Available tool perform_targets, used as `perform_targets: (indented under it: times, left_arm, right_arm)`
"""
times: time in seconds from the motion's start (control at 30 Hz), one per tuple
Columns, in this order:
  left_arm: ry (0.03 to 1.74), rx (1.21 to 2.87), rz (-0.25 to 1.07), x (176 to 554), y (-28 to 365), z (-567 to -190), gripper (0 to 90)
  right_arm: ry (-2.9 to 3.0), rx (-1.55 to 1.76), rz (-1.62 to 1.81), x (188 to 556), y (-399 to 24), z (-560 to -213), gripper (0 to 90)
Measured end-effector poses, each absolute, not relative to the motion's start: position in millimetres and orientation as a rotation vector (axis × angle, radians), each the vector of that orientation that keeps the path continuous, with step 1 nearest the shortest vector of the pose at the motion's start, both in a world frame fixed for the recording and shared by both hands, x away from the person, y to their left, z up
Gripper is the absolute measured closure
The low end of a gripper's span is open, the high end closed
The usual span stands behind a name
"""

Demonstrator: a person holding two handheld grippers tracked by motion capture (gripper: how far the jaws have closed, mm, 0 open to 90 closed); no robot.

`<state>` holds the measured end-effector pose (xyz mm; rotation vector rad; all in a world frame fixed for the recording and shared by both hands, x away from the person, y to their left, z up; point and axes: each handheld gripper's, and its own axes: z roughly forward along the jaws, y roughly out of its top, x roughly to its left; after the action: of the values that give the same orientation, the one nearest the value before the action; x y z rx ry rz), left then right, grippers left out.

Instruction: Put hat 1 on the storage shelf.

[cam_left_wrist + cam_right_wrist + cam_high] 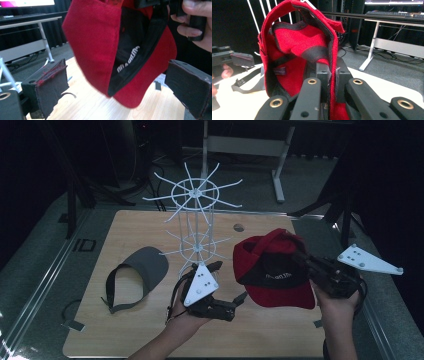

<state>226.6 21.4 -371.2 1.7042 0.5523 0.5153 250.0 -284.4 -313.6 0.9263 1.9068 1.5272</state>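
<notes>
Above the wooden table (125, 330): red cap (272, 270) (brim toward the person) pinched in right claw (331, 72); left claw (120, 87) released

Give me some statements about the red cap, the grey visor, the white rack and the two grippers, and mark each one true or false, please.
1. The right gripper is shut on the red cap. True.
2. The left gripper also clamps the cap. False: its jaws stand open, apart from the cap.
3. The grey visor hangs on the white wire rack. False: it lies flat on the wooden table, left of the rack.
4. The rack stands upright on the table. True.
5. The red cap lies flat on the table. False: it is held up in the air.
</notes>
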Motion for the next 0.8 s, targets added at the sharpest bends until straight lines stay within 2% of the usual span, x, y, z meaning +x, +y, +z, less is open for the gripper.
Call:
perform_targets:
  times: [0.33, 0.53, 0.8]
  left_arm:
    - [0.589, 1.749, 0.628, 250, -3, -353, 5.1]
    - [0.606, 1.737, 0.621, 262, -8, -351, 6.8]
    - [0.578, 1.718, 0.626, 261, -7, -350, 25.2]
  right_arm:
    - [1.910, 0.894, 1.545, 241, -284, -308, 85.5]
    - [1.924, 0.868, 1.553, 238, -281, -307, 85.5]
    - [1.953, 0.861, 1.553, 240, -275, -312, 85.4]
